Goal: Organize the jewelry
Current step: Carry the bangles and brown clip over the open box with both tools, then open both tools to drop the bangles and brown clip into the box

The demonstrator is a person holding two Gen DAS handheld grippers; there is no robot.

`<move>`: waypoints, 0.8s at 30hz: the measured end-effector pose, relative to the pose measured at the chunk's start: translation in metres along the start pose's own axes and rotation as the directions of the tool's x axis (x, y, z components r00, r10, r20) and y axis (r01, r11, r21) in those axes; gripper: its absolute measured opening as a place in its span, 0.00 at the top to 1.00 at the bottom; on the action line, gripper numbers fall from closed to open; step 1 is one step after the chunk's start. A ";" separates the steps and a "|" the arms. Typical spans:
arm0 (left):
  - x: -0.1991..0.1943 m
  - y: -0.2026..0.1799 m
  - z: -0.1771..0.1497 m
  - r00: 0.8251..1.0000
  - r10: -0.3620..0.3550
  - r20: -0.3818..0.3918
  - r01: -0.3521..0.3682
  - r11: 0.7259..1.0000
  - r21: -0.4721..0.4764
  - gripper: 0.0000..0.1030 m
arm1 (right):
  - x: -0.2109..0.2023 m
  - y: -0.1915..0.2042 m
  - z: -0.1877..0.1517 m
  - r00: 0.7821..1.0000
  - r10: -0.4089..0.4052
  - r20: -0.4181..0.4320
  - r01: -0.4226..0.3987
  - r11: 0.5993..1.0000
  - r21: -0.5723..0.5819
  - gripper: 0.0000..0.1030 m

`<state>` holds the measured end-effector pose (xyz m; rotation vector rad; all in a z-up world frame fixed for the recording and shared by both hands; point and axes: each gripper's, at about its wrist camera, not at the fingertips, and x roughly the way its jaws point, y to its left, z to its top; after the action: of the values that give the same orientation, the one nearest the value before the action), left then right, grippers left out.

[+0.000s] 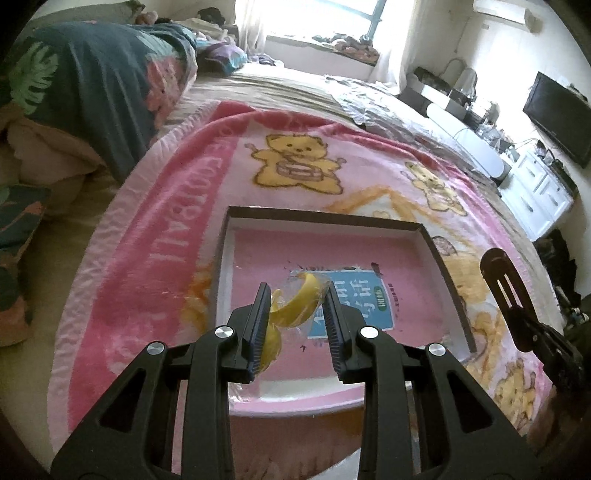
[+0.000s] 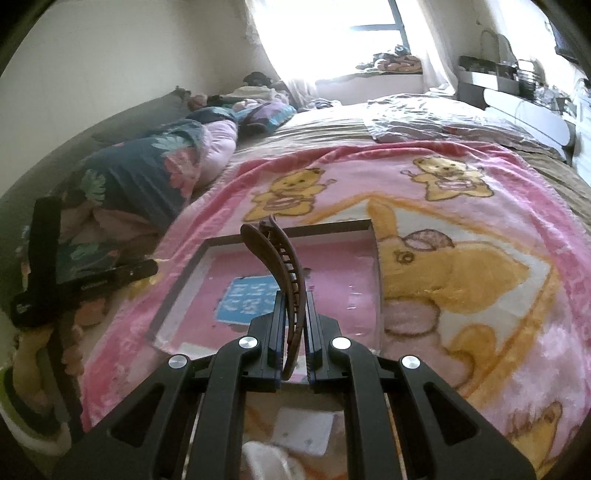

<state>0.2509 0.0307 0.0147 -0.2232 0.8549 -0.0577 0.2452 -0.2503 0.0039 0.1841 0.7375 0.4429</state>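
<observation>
Two pairs of tongs are loaded at once, each carrying one piece over the same box. Nearest in the left wrist view, the left tongs (image 1: 295, 314) are clenched on a yellow bangle (image 1: 301, 301) that seems to sit in a clear plastic wrap, the pads pressing it from both sides. It hangs above the near half of the pink-lined box (image 1: 430, 243), over the blue label (image 1: 354, 306) printed on the box floor. In the right wrist view, the right tongs (image 2: 295, 319) are squeezed tight on the lower end of a brown hair clip (image 2: 284, 266), which curves up and away from the pads, its far tip over the box's far rim.

Judging by this, the step in hand is delivery: both pieces are gripped and poised above the box, neither yet set down. The next move calls for lowering each piece to the box floor before letting go, and keeping the two apart so they do not land on each other. The bangle may roll if dropped from height.

Farther out, the box rests on a pink bear-print blanket (image 1: 177, 229) spread on the bed (image 2: 332, 122). Beyond lie a dark floral quilt (image 1: 99, 85) and a bright window (image 2: 332, 33).
</observation>
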 end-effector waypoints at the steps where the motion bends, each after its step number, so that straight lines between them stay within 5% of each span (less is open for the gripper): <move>1: 0.006 -0.002 0.000 1.000 0.003 -0.007 -0.003 1.000 0.002 0.80 | 0.007 -0.004 -0.002 1.000 -0.003 -0.005 0.003 1.000 0.018 0.92; 21: 0.072 -0.019 -0.022 0.989 0.074 -0.128 -0.067 0.996 0.053 0.77 | 0.064 -0.025 -0.019 0.989 -0.063 -0.137 0.063 0.998 0.000 0.92; 24: 0.067 -0.020 -0.024 0.989 0.078 -0.123 -0.071 0.996 0.059 0.65 | 0.066 -0.028 -0.019 0.987 -0.070 -0.148 0.072 0.997 0.007 0.92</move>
<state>0.2777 -0.0019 -0.0461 -0.1374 0.9842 -0.0250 0.2842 -0.2450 -0.0592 0.1375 0.8893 0.3869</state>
